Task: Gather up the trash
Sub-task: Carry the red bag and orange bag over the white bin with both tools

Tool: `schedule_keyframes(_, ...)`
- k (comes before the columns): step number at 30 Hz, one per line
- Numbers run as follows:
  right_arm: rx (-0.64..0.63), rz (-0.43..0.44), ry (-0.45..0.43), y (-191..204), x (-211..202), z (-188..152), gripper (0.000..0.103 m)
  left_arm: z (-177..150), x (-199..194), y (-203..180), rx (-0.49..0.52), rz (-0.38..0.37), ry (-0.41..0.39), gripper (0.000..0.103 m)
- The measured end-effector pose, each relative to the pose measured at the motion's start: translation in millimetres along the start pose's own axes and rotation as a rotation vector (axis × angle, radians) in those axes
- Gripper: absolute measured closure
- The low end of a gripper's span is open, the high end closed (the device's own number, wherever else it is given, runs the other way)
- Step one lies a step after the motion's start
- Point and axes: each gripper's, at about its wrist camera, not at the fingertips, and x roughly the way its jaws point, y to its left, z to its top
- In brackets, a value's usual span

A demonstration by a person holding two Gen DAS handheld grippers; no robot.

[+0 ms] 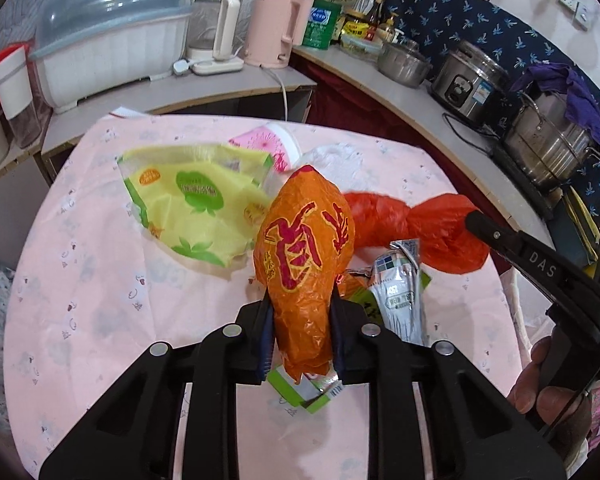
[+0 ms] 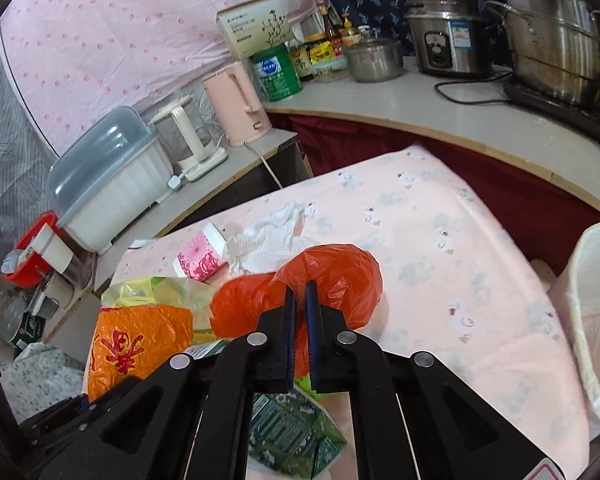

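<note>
Orange bag (image 1: 304, 264), long axis pointing away, clamped in left gripper (image 1: 302, 332); right gripper (image 2: 300, 336) pinching red bag (image 2: 332, 280); pink tablecloth (image 1: 100, 280), kitchen counter (image 1: 380, 80).

bin (image 2: 592, 320): cut off by right edge
green wrapper (image 2: 292, 436): partly hidden under right gripper (image 2: 300, 296)
carton (image 1: 300, 390): mostly hidden beneath orange bag (image 1: 304, 240)
</note>
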Motion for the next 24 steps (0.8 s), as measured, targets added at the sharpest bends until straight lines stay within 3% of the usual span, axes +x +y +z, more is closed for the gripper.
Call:
schedule_keyframes(13, 0.043, -0.023, -0.122, -35, -89, -1, 0.098, -7, -57, -59, 0.090, -0.045, -0.084, 0.081)
schedule_keyframes(24, 0.116, -0.072, -0.193, -92, -150, -9, 0.099, -27, -72, -134, 0.205, -0.095, -0.091, 0.081)
